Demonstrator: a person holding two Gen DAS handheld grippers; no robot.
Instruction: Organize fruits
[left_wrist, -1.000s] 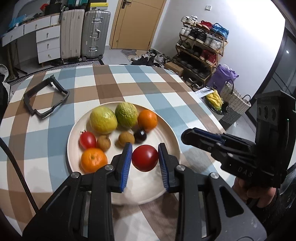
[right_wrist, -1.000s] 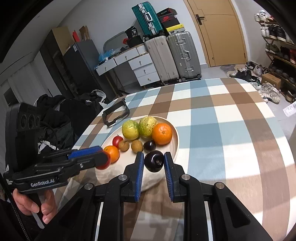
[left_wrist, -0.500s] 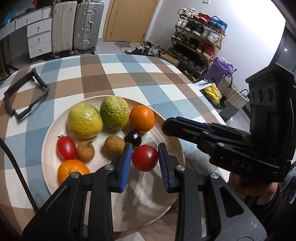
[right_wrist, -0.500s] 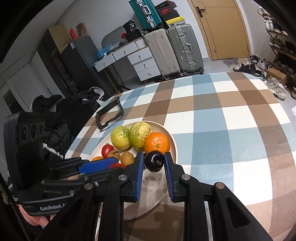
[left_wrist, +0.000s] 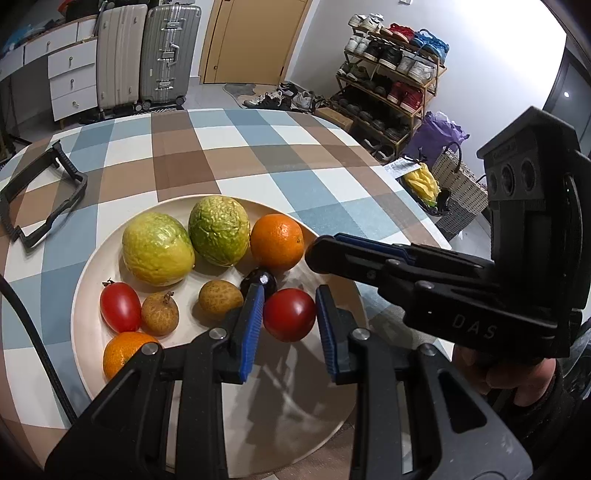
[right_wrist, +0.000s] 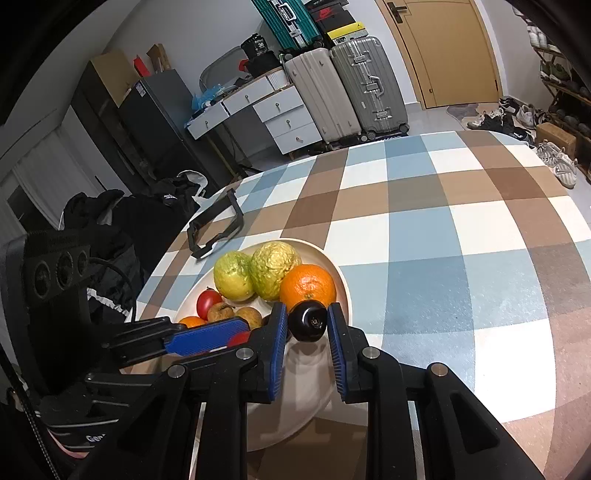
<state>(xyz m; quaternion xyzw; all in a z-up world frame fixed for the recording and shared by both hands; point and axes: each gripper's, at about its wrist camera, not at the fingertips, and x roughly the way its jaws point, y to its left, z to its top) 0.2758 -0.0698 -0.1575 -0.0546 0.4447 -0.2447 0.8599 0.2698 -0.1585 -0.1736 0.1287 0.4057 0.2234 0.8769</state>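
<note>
Over the plate (left_wrist: 85, 295), lower centre of both frames: left tool (left_wrist: 290, 319) clamped on red tomato (left_wrist: 289, 314); right tool (right_wrist: 307, 326) clamped on dark plum (right_wrist: 307, 326). Remaining fruits lie on plate, on checked tabletop (right_wrist: 443, 229).

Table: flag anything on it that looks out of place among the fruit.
A black frame lies on the cloth beside the plate. It is no fruit, and what it is I cannot tell. Nothing is spilled or damaged.

A checked tablecloth (left_wrist: 236, 155) held a black frame (left_wrist: 44, 199); suitcases (left_wrist: 147, 55), white drawers (left_wrist: 70, 81) and a shoe rack (left_wrist: 391, 85) stood behind.
</note>
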